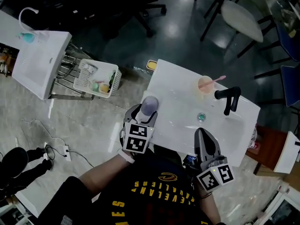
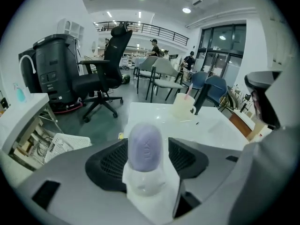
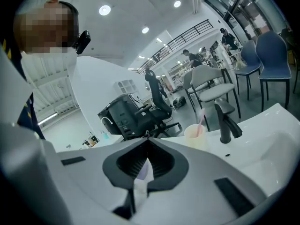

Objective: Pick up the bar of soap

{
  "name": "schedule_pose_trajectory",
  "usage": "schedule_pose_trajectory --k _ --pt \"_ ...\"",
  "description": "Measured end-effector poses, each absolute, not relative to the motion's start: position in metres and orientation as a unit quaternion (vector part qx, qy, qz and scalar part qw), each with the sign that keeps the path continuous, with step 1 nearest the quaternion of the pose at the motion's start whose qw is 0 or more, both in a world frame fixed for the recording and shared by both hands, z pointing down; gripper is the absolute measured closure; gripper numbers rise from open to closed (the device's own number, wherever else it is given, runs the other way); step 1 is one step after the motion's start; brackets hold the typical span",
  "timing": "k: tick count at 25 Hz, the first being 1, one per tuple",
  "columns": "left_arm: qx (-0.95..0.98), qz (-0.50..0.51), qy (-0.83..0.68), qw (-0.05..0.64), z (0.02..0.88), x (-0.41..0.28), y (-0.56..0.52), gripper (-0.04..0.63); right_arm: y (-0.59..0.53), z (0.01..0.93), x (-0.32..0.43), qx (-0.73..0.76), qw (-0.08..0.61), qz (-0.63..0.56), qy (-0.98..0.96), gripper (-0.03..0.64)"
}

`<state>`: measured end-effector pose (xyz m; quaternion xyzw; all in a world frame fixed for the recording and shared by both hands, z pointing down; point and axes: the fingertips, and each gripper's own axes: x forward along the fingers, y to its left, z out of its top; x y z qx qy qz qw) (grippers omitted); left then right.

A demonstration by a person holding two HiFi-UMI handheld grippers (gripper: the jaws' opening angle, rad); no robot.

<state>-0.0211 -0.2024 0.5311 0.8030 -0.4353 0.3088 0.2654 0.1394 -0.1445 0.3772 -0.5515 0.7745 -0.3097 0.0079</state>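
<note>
Your left tongs [image 1: 147,114] are just left of the middle of the head view, tilted down at the near left corner of the white desk [image 1: 180,86]. They're spread wide. The bar of soap [image 2: 145,146] (pale purple, oval, some lettering pressed into it) sits on that corner, in the gap between the two jaws. In the left gripper view the dark pads stand off to either side of it, so nothing is clamped. The soap rests on the desk with the tongs around it.

Your right tongs [image 1: 201,134] are lower right of centre in the head view, at the near edge of the desk, pointing up the frame toward the basin [image 1: 220,121]. In the right gripper view the tips are pinched together and they've got hold of nothing. A pale sliver shows through the gap below the tips, too small to say what it is.

Further up the desk, a black tap [image 1: 228,97] stands at the right. A pale cup [image 1: 205,84] with a pink toothbrush [image 1: 218,79] in it is just left of the tap. The drain [image 1: 201,117] sits in the basin below them. Over at the upper left, well apart from the desk, there's a white basket [image 1: 97,78] with a few small items in it.
</note>
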Motion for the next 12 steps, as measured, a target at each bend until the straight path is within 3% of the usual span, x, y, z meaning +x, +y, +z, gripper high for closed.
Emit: schedule_pose_trajectory --k 12 --pt "0.762 0.337 -0.483 0.267 0.563 -0.02 -0.215 0.299 -0.152 0.41 0.151 -0.536 -0.004 -0.348 0.769 0.609"
